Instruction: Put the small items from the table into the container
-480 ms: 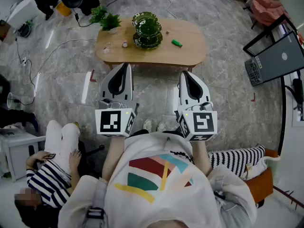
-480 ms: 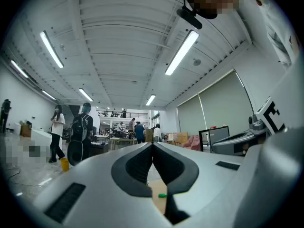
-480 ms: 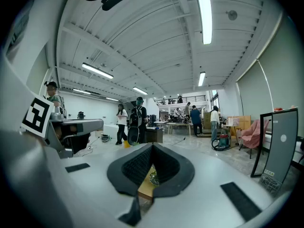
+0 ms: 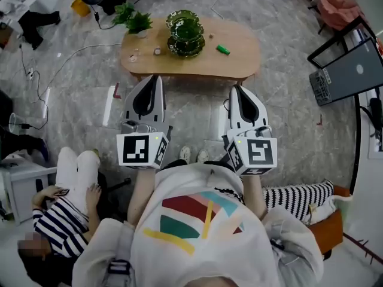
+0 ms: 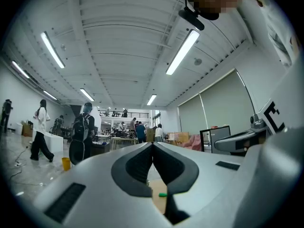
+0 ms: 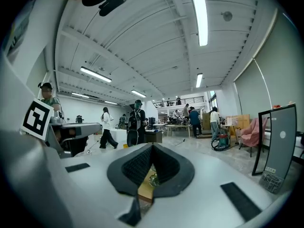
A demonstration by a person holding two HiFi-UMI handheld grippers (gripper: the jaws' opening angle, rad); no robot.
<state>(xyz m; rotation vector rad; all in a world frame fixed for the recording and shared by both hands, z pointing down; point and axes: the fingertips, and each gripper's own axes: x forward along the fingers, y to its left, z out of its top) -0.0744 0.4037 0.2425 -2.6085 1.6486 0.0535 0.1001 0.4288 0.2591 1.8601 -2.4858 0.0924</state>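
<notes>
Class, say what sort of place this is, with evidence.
Probably a large open lab or workshop: strip lights on a high ceiling, people at distant work desks, cables across the floor.

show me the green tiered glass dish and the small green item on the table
green tiered glass dish (image 4: 185, 36), head view, middle of the stack
small green item (image 4: 222, 50), head view, its middle

I see the table (image 4: 239, 61) at the upper centre of the frame, with the container (image 4: 185, 36) on its middle. A plant (image 4: 136, 23) stands at the table's upper left, and a small item (image 4: 222, 50) lies right of the container.
</notes>
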